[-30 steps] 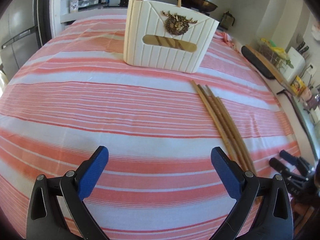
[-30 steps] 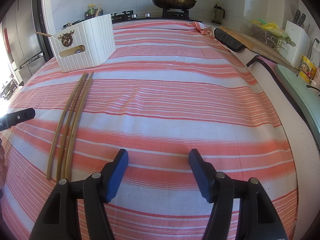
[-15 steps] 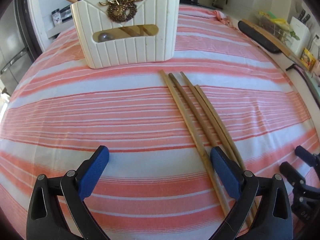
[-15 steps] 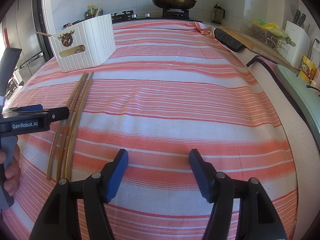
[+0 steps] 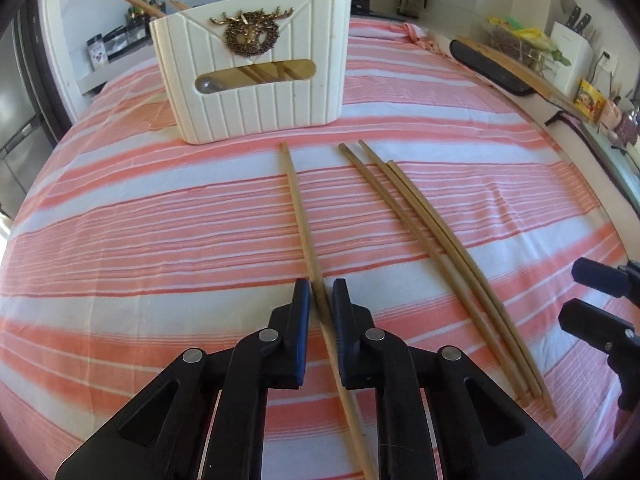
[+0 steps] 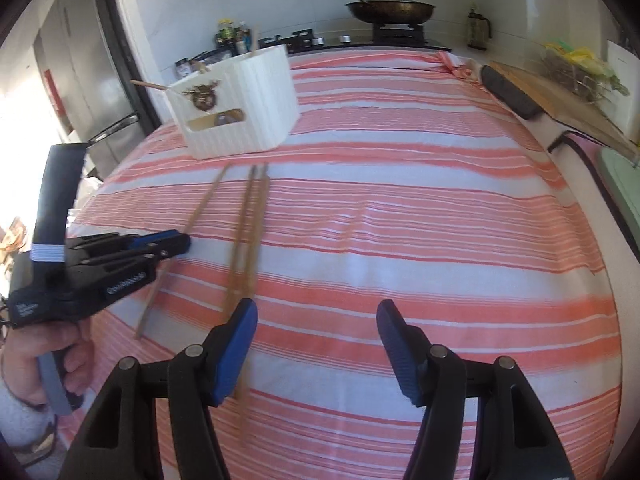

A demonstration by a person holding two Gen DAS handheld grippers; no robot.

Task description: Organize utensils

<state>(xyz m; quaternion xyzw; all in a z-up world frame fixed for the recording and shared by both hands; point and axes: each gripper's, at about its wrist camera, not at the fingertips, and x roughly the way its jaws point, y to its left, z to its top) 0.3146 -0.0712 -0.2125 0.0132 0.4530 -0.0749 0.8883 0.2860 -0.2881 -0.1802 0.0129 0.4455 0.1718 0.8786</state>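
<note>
Several long wooden chopsticks lie on the striped cloth (image 5: 160,208) in front of a white ribbed utensil holder (image 5: 256,92) (image 6: 248,120) with a brass stag emblem. One chopstick (image 5: 300,208) (image 6: 204,204) lies apart to the left. My left gripper (image 5: 321,292) (image 6: 176,242) is closing its jaws around that chopstick's near part, pads against it. The other three chopsticks (image 5: 432,236) (image 6: 246,232) stay bunched to the right. My right gripper (image 6: 316,316) (image 5: 584,296) hovers by their near ends, its jaws closing slightly, with only cloth between them.
More utensils stick out of the holder's top. A pan (image 6: 390,8) sits on the stove behind. A dark mat (image 6: 508,92) and wooden board (image 6: 560,100) lie along the right counter. A fridge (image 6: 80,80) stands left. A person's hand (image 6: 60,360) holds the left gripper.
My left gripper went from wide open to closed around one chopstick, which now lies apart from the other three. The right gripper lifted and shifted left toward the chopsticks' near ends, jaws a little narrower.
</note>
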